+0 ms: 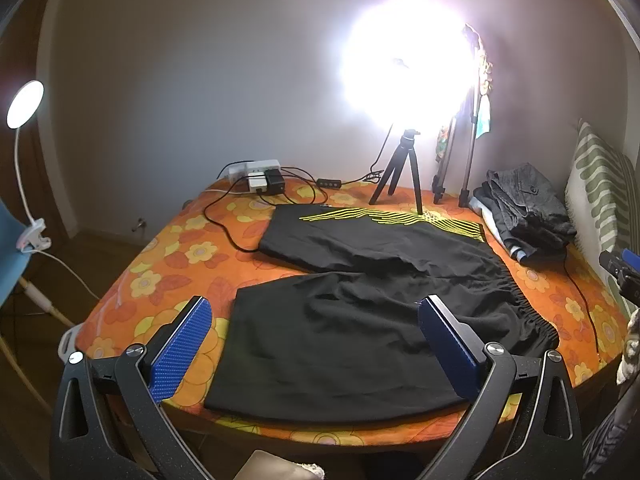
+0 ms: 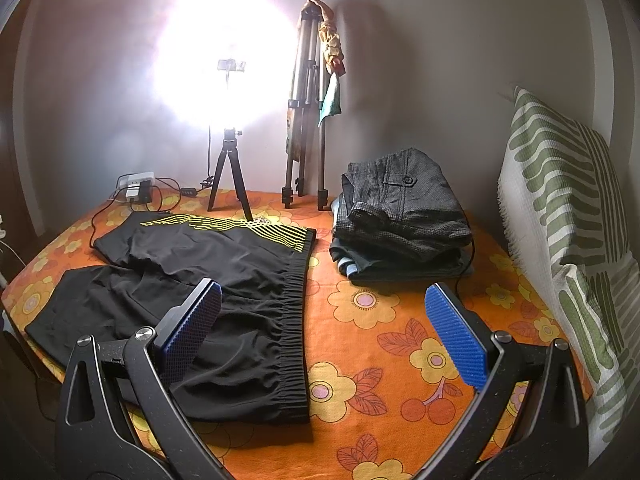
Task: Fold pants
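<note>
Black pants (image 1: 360,320) with yellow stripes along the far leg lie spread flat on an orange flowered bed (image 1: 172,264). The legs point left and the elastic waistband (image 2: 294,320) is at the right. My left gripper (image 1: 316,344) is open and empty, above the near leg close to the bed's front edge. My right gripper (image 2: 324,332) is open and empty, above the waistband end of the pants (image 2: 180,280), with its left finger over the fabric and its right finger over bare sheet.
A pile of folded grey clothes (image 2: 400,224) sits at the back right. A bright ring light on a small tripod (image 2: 230,172), a taller folded tripod (image 2: 306,120) and a power strip with cables (image 1: 260,178) stand along the far edge. A green-striped pillow (image 2: 568,220) leans at right.
</note>
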Tool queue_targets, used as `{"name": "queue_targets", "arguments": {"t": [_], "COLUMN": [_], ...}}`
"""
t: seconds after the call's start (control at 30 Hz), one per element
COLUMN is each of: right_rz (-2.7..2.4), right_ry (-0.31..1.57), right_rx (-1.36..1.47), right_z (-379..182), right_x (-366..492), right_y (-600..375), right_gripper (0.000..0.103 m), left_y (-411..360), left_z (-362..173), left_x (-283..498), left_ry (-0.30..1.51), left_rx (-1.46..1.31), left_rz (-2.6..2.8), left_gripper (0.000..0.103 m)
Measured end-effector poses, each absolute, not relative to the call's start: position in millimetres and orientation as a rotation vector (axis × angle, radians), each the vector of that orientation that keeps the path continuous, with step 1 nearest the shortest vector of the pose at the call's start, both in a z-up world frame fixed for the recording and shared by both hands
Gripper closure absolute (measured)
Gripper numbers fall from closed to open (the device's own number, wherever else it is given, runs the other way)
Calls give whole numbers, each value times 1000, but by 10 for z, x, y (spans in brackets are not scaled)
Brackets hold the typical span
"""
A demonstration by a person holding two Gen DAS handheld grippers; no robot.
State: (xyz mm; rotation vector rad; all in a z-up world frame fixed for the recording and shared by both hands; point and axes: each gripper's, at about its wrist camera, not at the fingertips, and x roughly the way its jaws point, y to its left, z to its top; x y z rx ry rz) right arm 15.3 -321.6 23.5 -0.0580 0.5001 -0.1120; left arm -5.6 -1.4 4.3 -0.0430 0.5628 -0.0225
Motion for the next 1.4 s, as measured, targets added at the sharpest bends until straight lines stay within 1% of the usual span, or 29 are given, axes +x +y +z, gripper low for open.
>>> {"name": "queue_targets", "arguments": {"t": [1.4], "right_rz": [-113], "right_ry": [468], "right_rx": [-55], "right_z": [335], "right_x": [118], "right_y": [-3184], "right_gripper": [0], "left_y": [-11], "left_z": [59], "left_x": [-74], "left_ry": [550], "left_rx": [-48], "left_rz": [-23], "left_gripper": [1]}}
